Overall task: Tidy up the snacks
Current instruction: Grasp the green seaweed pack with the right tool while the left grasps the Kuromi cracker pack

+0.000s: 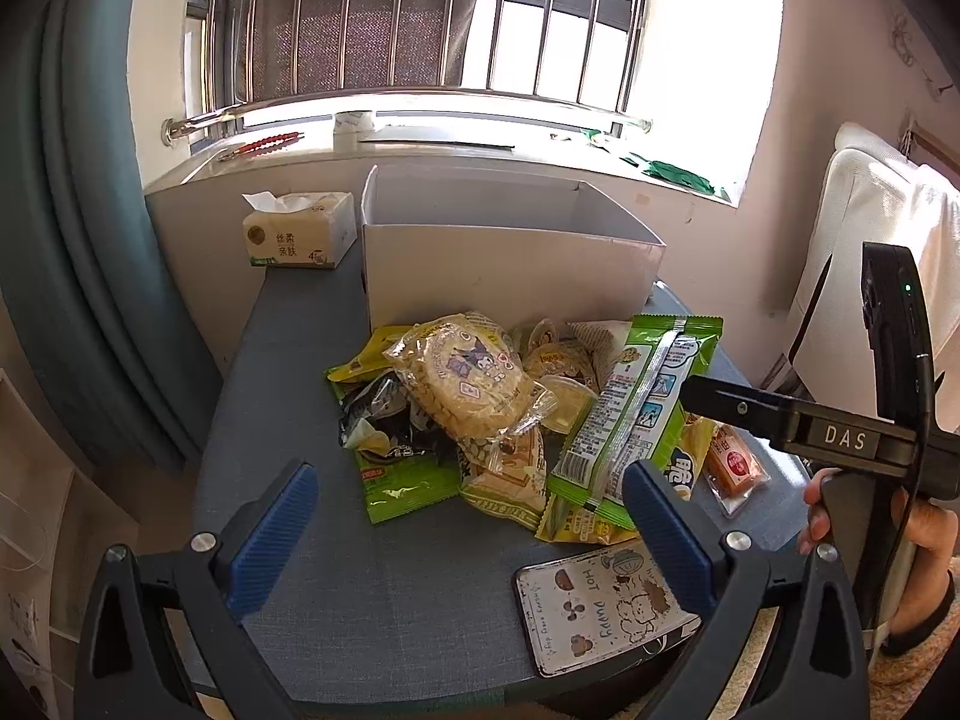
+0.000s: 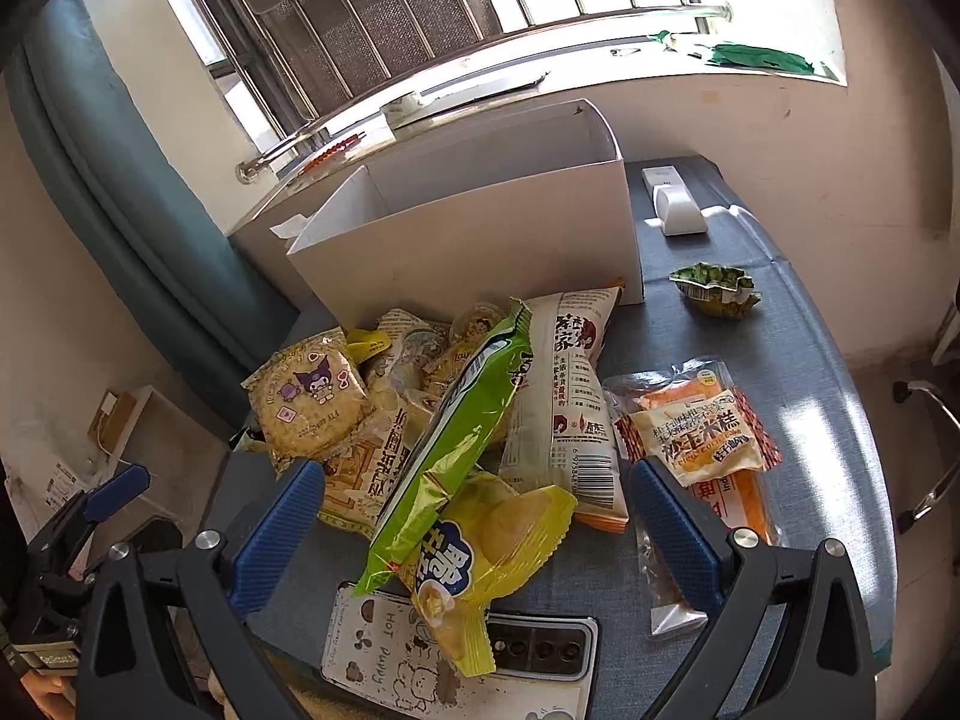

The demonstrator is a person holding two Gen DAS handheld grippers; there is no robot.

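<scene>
Snacks heaped on blue table, white box, barred window.

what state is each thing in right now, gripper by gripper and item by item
left gripper: open, holding nothing
right gripper: open, holding nothing
white box: open-topped, upright, no snacks visible inside
snack pile: heaped on table, outside box
tissue pack: opened, tissue sticking out
phone: face down, yellow packet overlapping it

A tissue pack sits at upper left on the worktop. A phone with a cartoon case lies at lower right, and a teal curtain hangs far left.
</scene>
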